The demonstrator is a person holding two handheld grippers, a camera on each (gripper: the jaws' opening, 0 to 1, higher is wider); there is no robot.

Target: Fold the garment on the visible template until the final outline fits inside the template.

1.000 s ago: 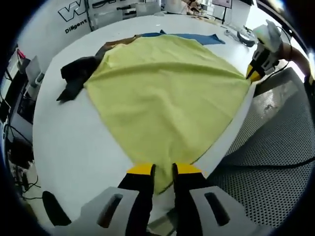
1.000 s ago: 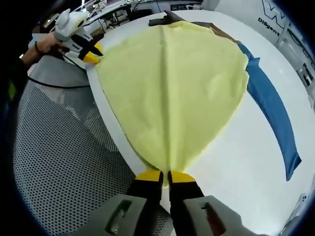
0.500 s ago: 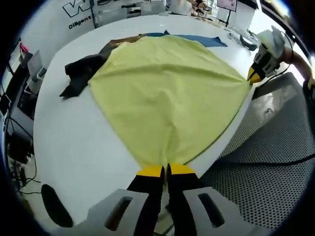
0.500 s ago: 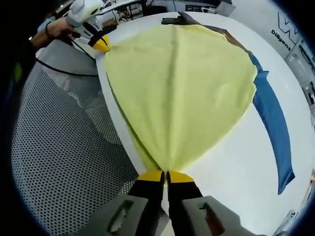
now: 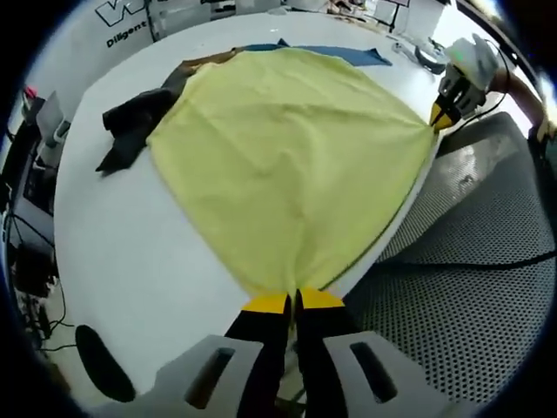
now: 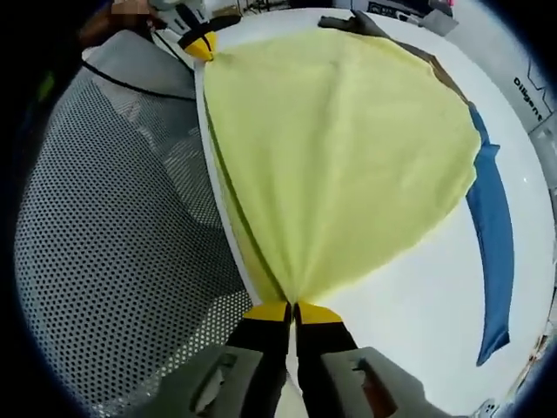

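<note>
White tabletop, round-edged, with workshop clutter and a wall logo behind it; perforated grey floor mat below the near edge.

Item 1: yellow garment, spread flat over most of the near tabletop, its near hem lying along the table edge. Corners of that hem are drawn taut into points.

Item 2: left tool, clenched on one near corner of the yellow garment; cloth fans away from it across the tabletop. In the right gripper view it sits at the far end of the hem.

Item 3: right tool, clenched on the other near corner; in the left gripper view it sits at the far right of the hem, with a hand on it.

Item 4: dark garment, crumpled, touching the far-left side of the yellow one.

Item 5: blue cloth, a long strip beyond the far edge.

Item 6: brown cloth, partly under the yellow garment.

Template: not discernible, likely covered.

Key relation: the held hem runs from tool to tool along the table edge, and the garment's body lies straight ahead of both. Judgement: the fold would carry this hem forward, away from the edge, both hands moving equally.
</note>
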